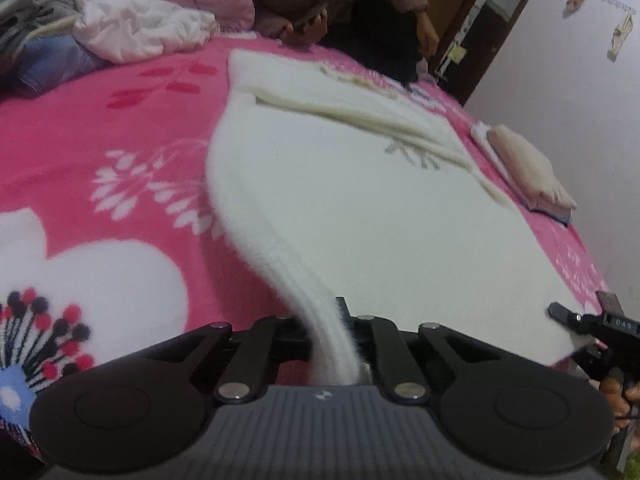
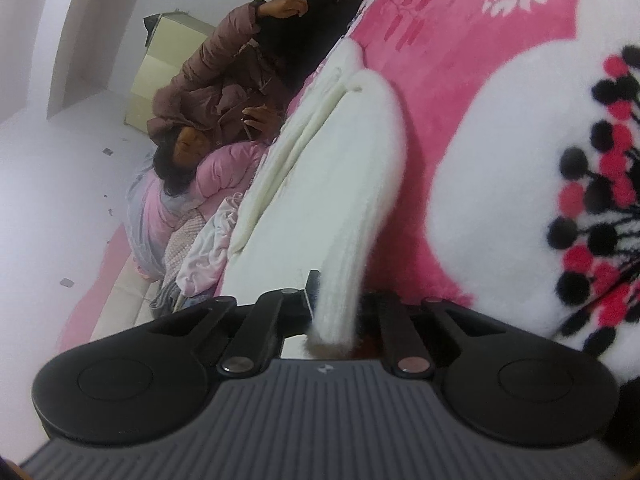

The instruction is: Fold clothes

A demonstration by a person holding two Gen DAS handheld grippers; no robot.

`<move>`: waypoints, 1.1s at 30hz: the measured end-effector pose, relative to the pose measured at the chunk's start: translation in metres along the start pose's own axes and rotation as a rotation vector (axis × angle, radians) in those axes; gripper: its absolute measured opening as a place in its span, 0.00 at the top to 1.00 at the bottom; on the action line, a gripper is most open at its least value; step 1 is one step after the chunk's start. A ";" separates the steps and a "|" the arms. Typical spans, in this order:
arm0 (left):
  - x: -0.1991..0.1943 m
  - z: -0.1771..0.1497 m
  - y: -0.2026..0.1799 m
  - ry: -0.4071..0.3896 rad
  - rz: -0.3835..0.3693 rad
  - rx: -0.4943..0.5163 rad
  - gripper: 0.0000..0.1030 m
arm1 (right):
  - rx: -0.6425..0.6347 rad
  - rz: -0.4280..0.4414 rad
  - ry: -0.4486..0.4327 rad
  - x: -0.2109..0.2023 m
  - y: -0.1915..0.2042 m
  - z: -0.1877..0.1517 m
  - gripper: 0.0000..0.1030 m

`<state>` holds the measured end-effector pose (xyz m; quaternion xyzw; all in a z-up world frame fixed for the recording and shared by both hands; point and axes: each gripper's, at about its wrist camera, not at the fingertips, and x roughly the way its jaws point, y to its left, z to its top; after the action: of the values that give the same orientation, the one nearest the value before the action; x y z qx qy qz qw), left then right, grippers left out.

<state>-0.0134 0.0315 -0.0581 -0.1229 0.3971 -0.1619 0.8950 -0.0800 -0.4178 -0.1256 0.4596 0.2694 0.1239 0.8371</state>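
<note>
A fluffy white sweater point(image 1: 360, 208) lies spread on the pink flowered blanket point(image 1: 100, 128), one sleeve folded across its far part. My left gripper point(image 1: 334, 336) is shut on the sweater's near hem corner, the knit bunched between its jaws. In the left wrist view the right gripper point(image 1: 576, 318) shows at the lower right, at the sweater's other near corner. From the right wrist view, the right gripper point(image 2: 334, 312) is shut on a pinched strip of the same white sweater point(image 2: 352, 168), which stretches away from it over the blanket point(image 2: 460, 100).
A folded beige garment point(image 1: 524, 164) lies at the bed's right edge by the white wall. A heap of clothes point(image 1: 136, 28) sits at the far left. A person in a brown padded jacket point(image 2: 216, 92) lies along the bed's far side with pink bedding point(image 2: 224, 168).
</note>
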 end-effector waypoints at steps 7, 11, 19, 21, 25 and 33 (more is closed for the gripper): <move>-0.035 -0.001 -0.003 -0.112 -0.062 0.011 0.93 | -0.057 0.005 -0.055 -0.016 0.022 -0.002 0.97; -0.043 -0.002 -0.003 -0.127 -0.072 0.010 0.93 | -0.089 0.019 -0.068 -0.022 0.032 -0.003 0.97; -0.064 -0.004 -0.002 -0.191 -0.126 0.013 0.94 | -0.119 0.043 -0.083 -0.034 0.045 -0.006 0.97; -0.071 -0.006 -0.003 -0.202 -0.141 0.020 0.94 | -0.128 0.053 -0.088 -0.038 0.049 -0.007 0.97; -0.087 -0.014 -0.002 -0.205 -0.165 0.023 0.94 | -0.141 0.064 -0.090 -0.052 0.058 -0.012 0.97; -0.138 -0.044 0.015 -0.132 -0.241 0.040 0.94 | -0.162 0.052 -0.048 -0.097 0.075 -0.046 0.97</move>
<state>-0.1312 0.0945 0.0008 -0.1623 0.3166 -0.2678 0.8954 -0.1834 -0.3884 -0.0500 0.3999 0.2264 0.1561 0.8744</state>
